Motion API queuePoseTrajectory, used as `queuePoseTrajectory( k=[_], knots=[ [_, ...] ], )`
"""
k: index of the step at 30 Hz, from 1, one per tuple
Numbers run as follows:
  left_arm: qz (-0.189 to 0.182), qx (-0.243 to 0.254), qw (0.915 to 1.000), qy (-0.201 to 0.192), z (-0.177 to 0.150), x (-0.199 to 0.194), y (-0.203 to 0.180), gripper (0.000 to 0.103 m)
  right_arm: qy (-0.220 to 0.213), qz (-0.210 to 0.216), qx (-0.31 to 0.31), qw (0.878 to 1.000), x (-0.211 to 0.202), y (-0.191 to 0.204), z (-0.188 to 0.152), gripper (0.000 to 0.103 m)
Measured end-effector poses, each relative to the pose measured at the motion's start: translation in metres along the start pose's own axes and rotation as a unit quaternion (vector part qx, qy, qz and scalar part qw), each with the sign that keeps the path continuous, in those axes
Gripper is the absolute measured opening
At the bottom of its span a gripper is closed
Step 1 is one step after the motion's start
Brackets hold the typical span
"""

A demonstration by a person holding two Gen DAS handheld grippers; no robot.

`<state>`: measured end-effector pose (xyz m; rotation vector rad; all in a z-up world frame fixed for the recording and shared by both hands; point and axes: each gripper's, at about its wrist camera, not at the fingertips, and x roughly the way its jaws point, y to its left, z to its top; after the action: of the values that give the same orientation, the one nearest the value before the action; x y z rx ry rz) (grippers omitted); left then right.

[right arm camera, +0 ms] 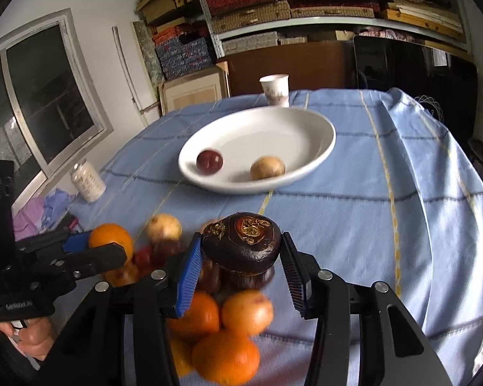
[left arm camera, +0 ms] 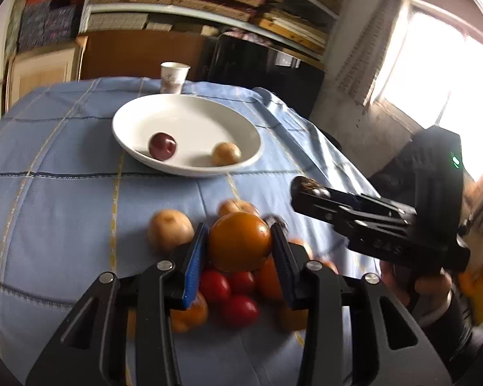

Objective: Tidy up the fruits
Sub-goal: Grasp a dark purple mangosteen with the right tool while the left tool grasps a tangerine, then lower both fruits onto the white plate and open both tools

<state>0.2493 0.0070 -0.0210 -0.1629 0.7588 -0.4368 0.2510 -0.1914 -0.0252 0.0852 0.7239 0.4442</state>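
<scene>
White plate (left arm camera: 138, 115) is holding a plum (left arm camera: 162, 146) and a tan fruit (left arm camera: 226, 153) – cup (left arm camera: 174, 77) sitting behind it on the blue cloth (left arm camera: 64, 167), shelves behind. Left gripper (left arm camera: 240, 241) is pinching an orange (left arm camera: 240, 241) above the pile, right gripper (right arm camera: 241, 251) clamping a dark fruit (right arm camera: 241, 244)

Plate (left arm camera: 138, 109) looked glazed, glossy white ceramic; tablecloth (left arm camera: 64, 193) matt woven cloth; orange (left arm camera: 240, 241) smooth, shiny skin; gripper pads (right arm camera: 190, 273) ribbed blue rubber.
</scene>
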Motion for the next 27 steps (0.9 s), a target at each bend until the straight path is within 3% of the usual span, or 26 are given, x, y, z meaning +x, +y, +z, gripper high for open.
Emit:
queuePoseTrajectory(
  k=[6,11,18,27],
  knots=[
    [0.032,-0.028,0.999,-0.018,0.065,0.024,0.037,0.039,-0.015,-0.011,0.019,1.0,0.032,-0.004,0.048,0.049],
    [0.064,-0.046,0.9967,-0.015,0.099,0.052,0.066,0.039,-0.001,-0.007,0.034,0.999,0.061,-0.013,0.07,0.049],
    [0.093,-0.048,0.9944,0.013,0.119,0.102,0.086,0.039,0.023,-0.002,0.02,1.0,0.095,-0.013,0.085,0.049],
    [0.098,-0.056,0.9935,0.018,0.125,0.127,0.097,0.039,0.054,0.003,-0.036,0.998,0.12,0.01,0.082,0.049]
  ],
)
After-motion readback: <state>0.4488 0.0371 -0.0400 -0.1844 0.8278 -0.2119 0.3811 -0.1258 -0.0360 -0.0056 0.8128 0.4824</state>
